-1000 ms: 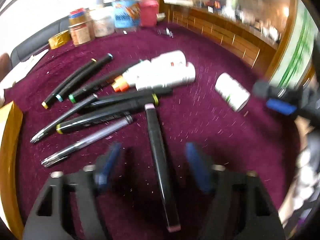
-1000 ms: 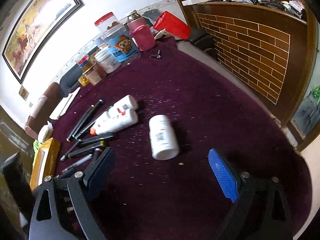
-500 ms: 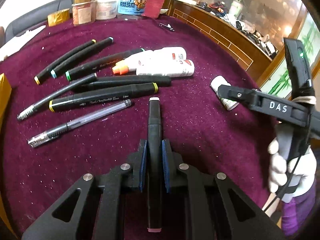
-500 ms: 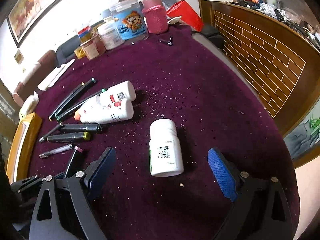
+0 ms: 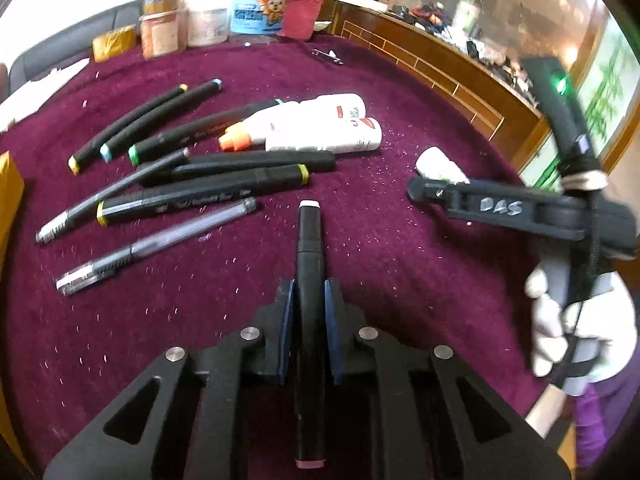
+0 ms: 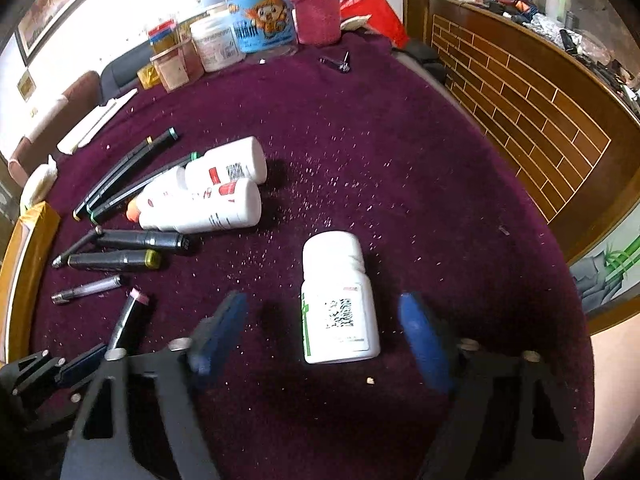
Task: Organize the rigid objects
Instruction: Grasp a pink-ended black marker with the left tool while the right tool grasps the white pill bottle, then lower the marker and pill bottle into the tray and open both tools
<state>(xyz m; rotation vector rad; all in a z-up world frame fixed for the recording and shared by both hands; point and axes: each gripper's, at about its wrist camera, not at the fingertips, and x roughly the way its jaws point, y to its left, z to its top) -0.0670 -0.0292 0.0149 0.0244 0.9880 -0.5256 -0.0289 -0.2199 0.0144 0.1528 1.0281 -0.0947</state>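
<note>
Blue-padded jaws of the left gripper (image 5: 308,312) are clamped on a black marker with pink end caps (image 5: 309,280), which runs straight along the gripper's line and lies low over the worktop covered in dark purple velvet cloth (image 5: 400,280). The marker's far pink cap points toward a loose row of pens: a black marker with yellow caps (image 5: 200,196), another black marker just behind it, a thin grey pen (image 5: 116,196) lying across them, and a clear-barrelled gel pen (image 5: 156,244) nearest the gripper. Further back lie three more black markers with yellow, blue and green tips, and beside them two white plastic bottles with red labels (image 5: 320,128), one with an orange nozzle, resting side by side.

The right gripper (image 6: 320,328) is held by a white-gloved hand (image 5: 580,336). Its jaws have just been closing and stand apart on either side of a white pill bottle with a barcode label (image 6: 340,300), which lies on its side on the cloth, cap away from the camera. Neither blue pad touches the bottle; a gap shows on both sides.

At the far edge of the worktop stand a blue cartoon-printed tub (image 6: 260,20), a pink knitted-sleeve flask (image 6: 316,12) and several small jars.
</note>
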